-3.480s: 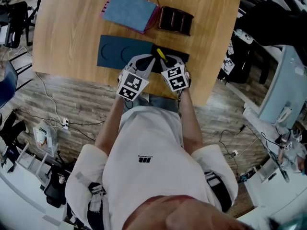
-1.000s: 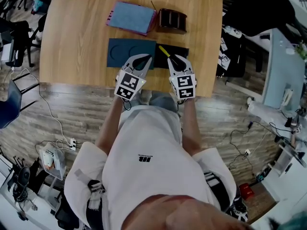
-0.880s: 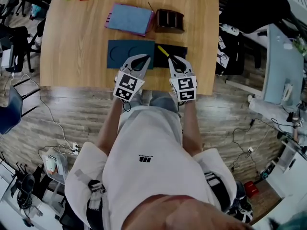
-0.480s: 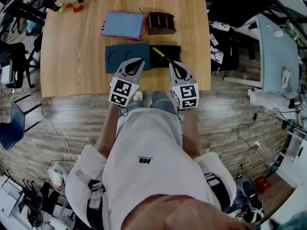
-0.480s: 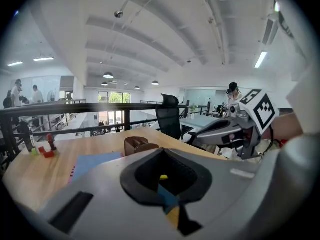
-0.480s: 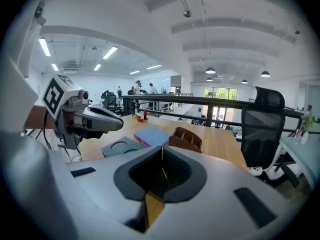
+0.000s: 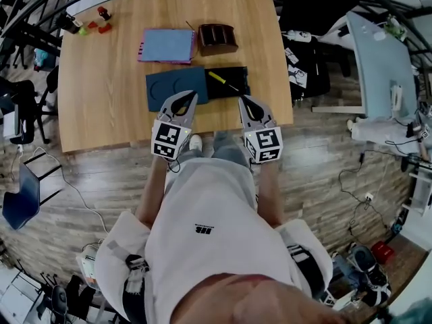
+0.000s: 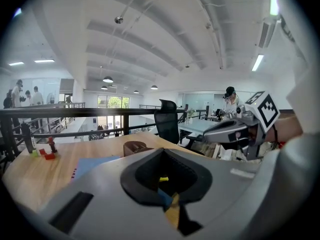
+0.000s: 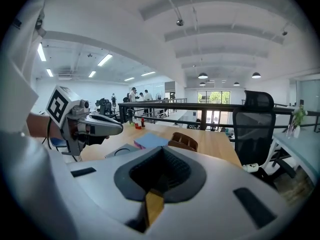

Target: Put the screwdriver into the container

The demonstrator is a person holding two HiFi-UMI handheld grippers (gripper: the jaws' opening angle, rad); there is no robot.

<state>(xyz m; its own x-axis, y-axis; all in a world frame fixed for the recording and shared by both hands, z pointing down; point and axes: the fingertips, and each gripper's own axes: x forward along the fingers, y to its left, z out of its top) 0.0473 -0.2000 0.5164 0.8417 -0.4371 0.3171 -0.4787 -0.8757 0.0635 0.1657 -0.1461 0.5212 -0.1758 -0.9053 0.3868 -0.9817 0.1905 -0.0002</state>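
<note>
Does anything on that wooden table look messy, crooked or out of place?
Nothing looks spilled or broken. The one thing askew is the screwdriver, which lies diagonally on the black mat rather than in the brown container farther up the table.

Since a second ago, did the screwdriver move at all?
No. The screwdriver still lies on the left end of the black mat, beside the blue mat.
</note>
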